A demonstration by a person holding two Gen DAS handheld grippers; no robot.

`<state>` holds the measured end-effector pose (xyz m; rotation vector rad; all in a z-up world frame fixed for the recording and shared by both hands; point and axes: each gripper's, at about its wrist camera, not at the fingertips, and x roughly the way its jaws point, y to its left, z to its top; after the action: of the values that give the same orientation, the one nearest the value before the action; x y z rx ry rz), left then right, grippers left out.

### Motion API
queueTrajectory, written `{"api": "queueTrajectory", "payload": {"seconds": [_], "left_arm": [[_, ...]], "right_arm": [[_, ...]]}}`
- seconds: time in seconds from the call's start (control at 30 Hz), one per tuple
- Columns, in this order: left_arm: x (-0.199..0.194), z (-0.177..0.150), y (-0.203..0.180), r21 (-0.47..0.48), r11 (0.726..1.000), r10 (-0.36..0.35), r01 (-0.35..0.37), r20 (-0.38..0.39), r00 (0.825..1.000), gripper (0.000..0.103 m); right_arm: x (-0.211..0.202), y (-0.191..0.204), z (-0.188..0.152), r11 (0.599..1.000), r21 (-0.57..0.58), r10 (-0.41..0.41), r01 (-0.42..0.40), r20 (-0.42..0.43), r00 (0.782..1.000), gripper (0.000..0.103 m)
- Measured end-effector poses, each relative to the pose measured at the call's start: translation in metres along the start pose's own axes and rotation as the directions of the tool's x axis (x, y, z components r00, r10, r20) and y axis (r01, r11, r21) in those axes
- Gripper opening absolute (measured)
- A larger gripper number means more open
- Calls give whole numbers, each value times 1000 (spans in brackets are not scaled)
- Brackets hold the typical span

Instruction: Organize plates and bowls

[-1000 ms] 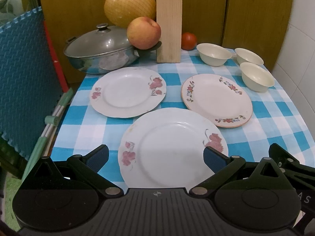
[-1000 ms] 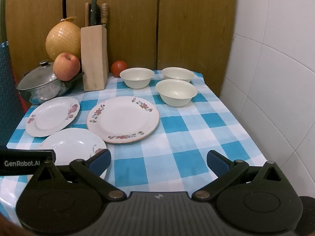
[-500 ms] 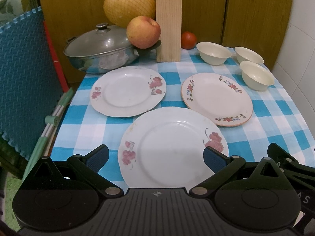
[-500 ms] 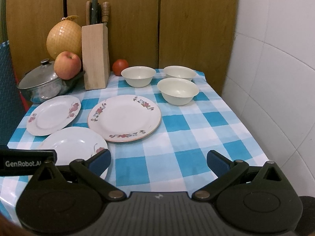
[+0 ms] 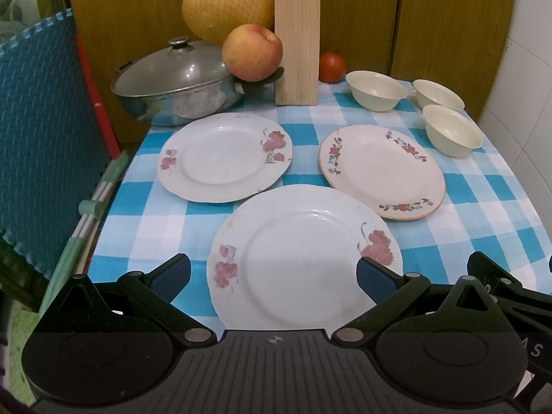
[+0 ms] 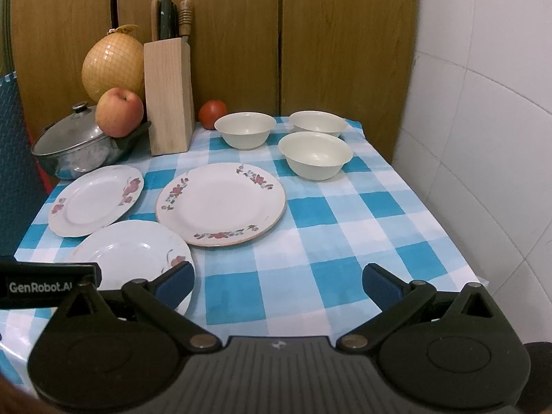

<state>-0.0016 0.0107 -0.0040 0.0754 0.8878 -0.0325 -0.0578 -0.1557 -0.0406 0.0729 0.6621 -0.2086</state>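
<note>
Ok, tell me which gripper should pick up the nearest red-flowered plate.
Left. The left gripper is open with the near plate directly between its jaws. The right gripper is open over bare tablecloth, with that plate off to its left.

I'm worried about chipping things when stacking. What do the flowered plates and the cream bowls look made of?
The three flowered plates, such as the nearest red-flowered plate, look like glazed ceramic: glossy white faces, printed flowers. The three plain cream bowls, such as the nearest cream bowl, have a smooth soft sheen; ceramic or melamine, hard to tell.

plates [image 5: 381,170] before bowls [image 5: 376,90], apparently apart
</note>
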Motion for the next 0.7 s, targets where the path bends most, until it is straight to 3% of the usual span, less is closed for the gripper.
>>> {"api": "queueTrajectory", "payload": {"seconds": [0.7], "left_arm": [[10,2,3,-3,1000,22,-22,-40,999,103]], "right_arm": [[17,0,-2,1000,8,30,-29,-42,999,102]]}}
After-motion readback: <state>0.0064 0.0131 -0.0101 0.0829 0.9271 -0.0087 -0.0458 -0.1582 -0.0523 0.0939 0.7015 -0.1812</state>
